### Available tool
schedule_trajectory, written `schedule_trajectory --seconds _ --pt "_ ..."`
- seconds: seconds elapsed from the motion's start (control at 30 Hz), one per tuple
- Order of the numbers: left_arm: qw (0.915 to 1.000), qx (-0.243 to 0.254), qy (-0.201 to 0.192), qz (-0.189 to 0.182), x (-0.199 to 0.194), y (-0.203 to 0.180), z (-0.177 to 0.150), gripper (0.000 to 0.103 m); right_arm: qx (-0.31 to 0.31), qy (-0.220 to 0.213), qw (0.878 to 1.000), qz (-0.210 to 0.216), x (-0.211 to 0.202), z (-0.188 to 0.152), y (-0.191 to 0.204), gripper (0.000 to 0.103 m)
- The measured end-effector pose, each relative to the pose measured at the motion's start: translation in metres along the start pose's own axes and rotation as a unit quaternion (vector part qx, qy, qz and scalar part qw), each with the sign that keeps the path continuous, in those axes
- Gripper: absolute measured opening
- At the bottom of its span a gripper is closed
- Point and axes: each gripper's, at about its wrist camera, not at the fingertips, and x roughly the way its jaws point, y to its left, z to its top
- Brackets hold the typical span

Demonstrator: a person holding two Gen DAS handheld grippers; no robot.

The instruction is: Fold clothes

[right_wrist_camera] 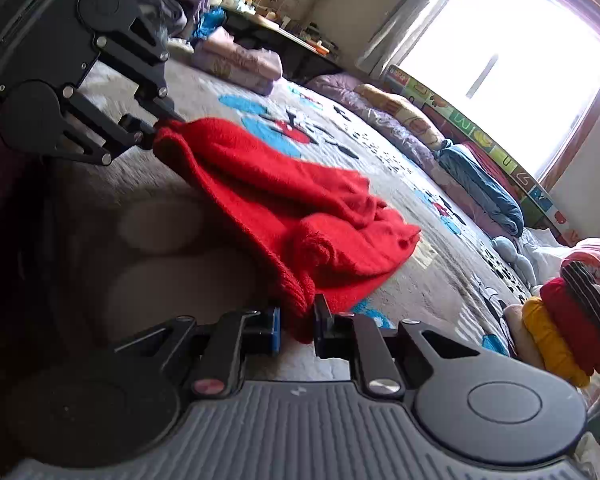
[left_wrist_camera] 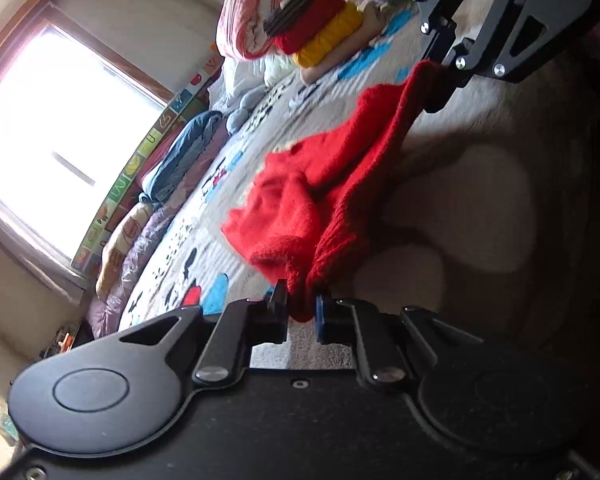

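Red knitted sweater [left_wrist_camera: 320,200] on the bed [left_wrist_camera: 480,200], over a cartoon-print bedspread [right_wrist_camera: 380,148]. It lies bunched, not flat: one ribbed edge is lifted and stretched between the two tools while the rest trails in loose folds toward the window [left_wrist_camera: 60,120].

Left tool [left_wrist_camera: 302,312]: fingers closed onto one end of that ribbed edge, knit pinched between the pads. Right tool [right_wrist_camera: 296,320]: likewise pinching the other end, fabric bulging out between its fingers. Each tool shows in the other's view, both gripping at the same raised edge, well apart from each other.

Stack of folded knitwear [right_wrist_camera: 560,320] (striped, red, yellow) sits near the pillows at the far side of the bed.

Step in hand, as I judge it: garment held by one edge with both tools, either being drawn out to spread flat or being carried over for a fold. The frames fit both; the slack, rumpled body leans toward spreading.

Next move calls for even tension between the tools and keeping both pinches firm; loose knit may slip or drag unevenly.
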Motion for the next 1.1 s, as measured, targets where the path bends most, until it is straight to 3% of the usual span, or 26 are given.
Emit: schedule_trajectory --seconds 0.13,0.33,0.43,0.57,0.7,0.83,0.97,1.1 --pt "0.9996 -0.020 -0.007 -0.018 -0.014 0.013 0.007 0.010 0.014 -0.018 1.000 0.000 -0.025 0.008 -0.005 0.017" --pt "0.9928 -0.103 -0.025 -0.054 -0.013 0.054 0.018 0.011 0.063 -0.048 0.997 0.004 -0.033 0.019 -0.031 0.017" --pt "0.9841 -0.152 -0.040 -0.082 -0.005 0.079 0.026 0.011 0.100 -0.063 0.993 0.009 -0.032 0.024 -0.050 0.017" --pt "0.9653 -0.225 -0.056 -0.120 0.014 0.114 0.029 0.013 0.159 -0.075 0.984 0.025 -0.018 0.029 -0.085 0.017" --pt "0.9271 -0.328 -0.069 -0.168 0.048 0.152 0.021 0.012 0.227 -0.086 0.969 0.053 0.006 0.034 -0.123 0.017" --pt "0.8823 -0.419 -0.072 -0.203 0.086 0.177 0.008 0.012 0.296 -0.091 0.947 0.082 0.036 0.034 -0.156 0.017" --pt "0.8349 -0.495 -0.069 -0.230 0.121 0.192 -0.010 0.012 0.366 -0.090 0.920 0.111 0.073 0.027 -0.183 0.017" --pt "0.7856 -0.560 -0.073 -0.253 0.155 0.199 -0.027 0.011 0.438 -0.083 0.885 0.137 0.112 0.013 -0.202 0.017"
